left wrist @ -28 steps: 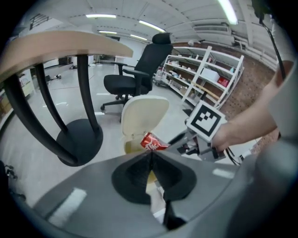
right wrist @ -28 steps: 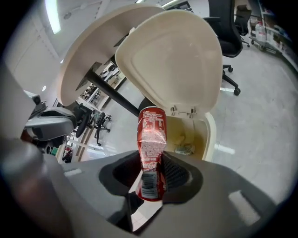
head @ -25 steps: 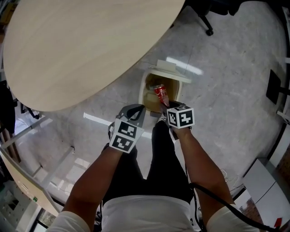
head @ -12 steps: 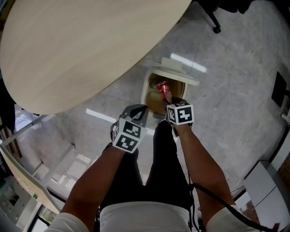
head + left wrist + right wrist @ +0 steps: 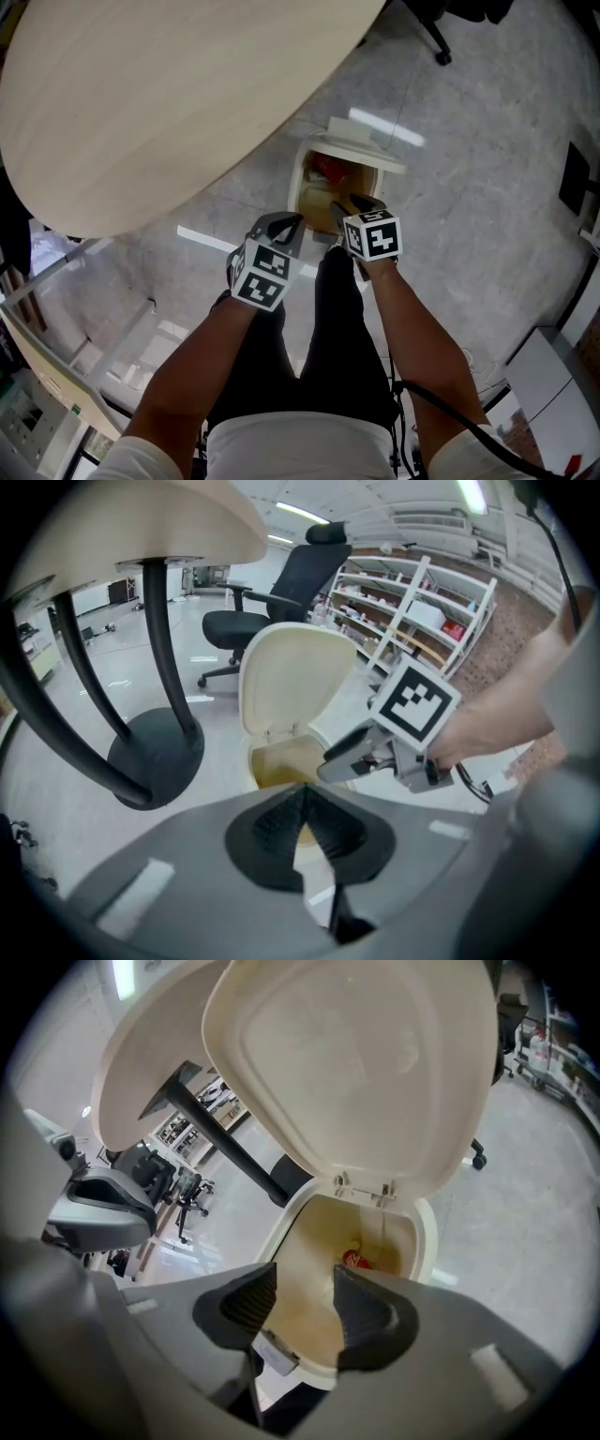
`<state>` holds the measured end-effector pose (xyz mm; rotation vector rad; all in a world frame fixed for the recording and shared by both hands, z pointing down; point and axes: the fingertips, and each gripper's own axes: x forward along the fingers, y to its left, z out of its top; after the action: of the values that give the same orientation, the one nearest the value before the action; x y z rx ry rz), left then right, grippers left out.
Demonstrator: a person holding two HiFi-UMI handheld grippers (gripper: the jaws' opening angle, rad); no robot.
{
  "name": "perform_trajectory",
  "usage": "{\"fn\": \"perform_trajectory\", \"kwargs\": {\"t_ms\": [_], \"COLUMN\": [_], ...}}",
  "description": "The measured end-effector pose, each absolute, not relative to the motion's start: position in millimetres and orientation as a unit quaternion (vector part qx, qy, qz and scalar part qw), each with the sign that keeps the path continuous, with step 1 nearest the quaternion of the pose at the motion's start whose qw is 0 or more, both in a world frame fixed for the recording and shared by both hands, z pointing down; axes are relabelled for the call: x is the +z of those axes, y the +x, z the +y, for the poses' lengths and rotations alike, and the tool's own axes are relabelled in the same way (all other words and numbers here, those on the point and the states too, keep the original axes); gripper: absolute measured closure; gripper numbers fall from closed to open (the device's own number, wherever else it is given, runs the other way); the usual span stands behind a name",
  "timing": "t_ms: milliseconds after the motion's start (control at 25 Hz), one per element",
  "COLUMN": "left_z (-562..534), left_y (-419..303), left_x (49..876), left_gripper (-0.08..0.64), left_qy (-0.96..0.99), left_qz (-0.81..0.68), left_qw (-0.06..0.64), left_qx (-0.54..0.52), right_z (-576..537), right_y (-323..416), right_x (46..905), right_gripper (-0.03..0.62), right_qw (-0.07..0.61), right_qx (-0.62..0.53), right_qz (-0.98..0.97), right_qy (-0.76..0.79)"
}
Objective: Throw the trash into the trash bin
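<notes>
The cream trash bin (image 5: 301, 181) stands on the floor with its lid (image 5: 356, 1063) swung up. A red can (image 5: 325, 167) lies inside the bin, and in the right gripper view the can (image 5: 357, 1260) rests at the bottom. My right gripper (image 5: 349, 202) hangs over the bin's near rim (image 5: 427, 1232); its jaws have just been opening and stand open with nothing between them (image 5: 305, 1309). My left gripper (image 5: 286, 225) is just left of the bin, its pads (image 5: 323, 829) together on nothing.
A round wooden table (image 5: 169, 84) overhangs the bin's left side; its dark pedestal base (image 5: 155, 757) stands close by. A black office chair (image 5: 281, 602) and shelves (image 5: 422, 621) stand beyond the bin. The person's legs are directly below the grippers.
The red can left the right gripper's jaws and dropped into the bin; those jaws spread apart. The left gripper sank slightly.
</notes>
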<state>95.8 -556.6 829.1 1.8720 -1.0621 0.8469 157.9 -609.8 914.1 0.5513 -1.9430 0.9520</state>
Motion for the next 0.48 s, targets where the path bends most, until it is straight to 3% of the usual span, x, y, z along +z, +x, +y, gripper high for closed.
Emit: {"fn": "perform_trajectory", "kwargs": {"t_ms": [320,480], "left_z": [-559,-563], "left_y": [91,90], "left_x": [802,776], "left_gripper": [0.552,0.552], "left_qy": [0.754,0.768], "left_qz": [-0.417,-0.412], "left_qw": [0.382,0.361], "left_qx": [0.333,0.331], "right_z": [-626,-623], "right_y": [170,168], "right_x": [857,825], "right_gripper": [0.401,0.457], "right_qw": [0.399,0.387], "right_qx": [0.392,0.378], "right_qz": [-0.799,-0.812], "right_qy": [0.223,0.219]}}
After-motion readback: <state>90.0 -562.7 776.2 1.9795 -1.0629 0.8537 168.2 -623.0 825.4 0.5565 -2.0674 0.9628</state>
